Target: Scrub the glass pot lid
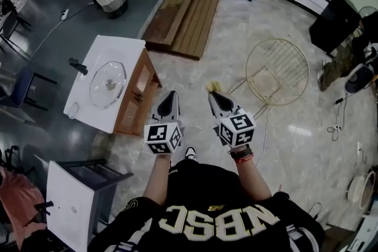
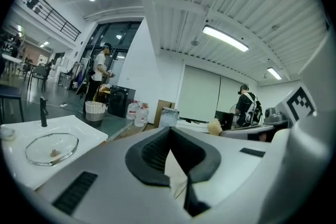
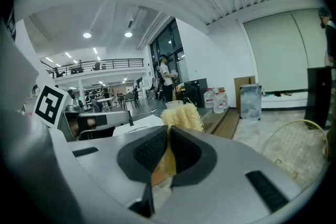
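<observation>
Lid (image 1: 107,84) on counter (image 1: 121,44), left; scrubber (image 3: 182,115) in right gripper (image 3: 169,129) jaws; wire rack (image 1: 277,71) right.

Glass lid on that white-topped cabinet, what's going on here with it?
A person stands apart from the white-topped cabinet, where the glass pot lid lies flat, untouched. The right tongs are shut on a yellow scrubbing sponge; the left tongs are shut with nothing between them. Both are held out in front, so scrubbing has not started.
</observation>
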Tool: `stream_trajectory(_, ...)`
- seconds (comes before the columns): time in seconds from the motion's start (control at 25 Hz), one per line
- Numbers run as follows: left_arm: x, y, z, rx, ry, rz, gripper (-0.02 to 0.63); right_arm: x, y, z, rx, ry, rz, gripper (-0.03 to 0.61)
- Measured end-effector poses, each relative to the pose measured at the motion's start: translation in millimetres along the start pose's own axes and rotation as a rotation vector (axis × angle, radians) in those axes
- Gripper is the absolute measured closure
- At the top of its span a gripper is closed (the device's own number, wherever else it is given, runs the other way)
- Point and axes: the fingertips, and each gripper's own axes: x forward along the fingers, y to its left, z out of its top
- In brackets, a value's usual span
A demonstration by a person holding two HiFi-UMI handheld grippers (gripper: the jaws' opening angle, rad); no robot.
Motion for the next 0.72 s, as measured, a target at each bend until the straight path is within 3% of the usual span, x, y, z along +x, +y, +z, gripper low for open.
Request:
stream_trajectory(0.32, 14, 98, 23, -0.039, -0.026, 0.152, 0.6, 108, 25, 37, -0.05, 0.024, 0.138, 0.551)
stream_trajectory(0.72, -42, 218, 25, -0.075, -0.078, 0.5, 0.6, 223, 134, 37, -0.148, 0.115, 0.483, 0.549)
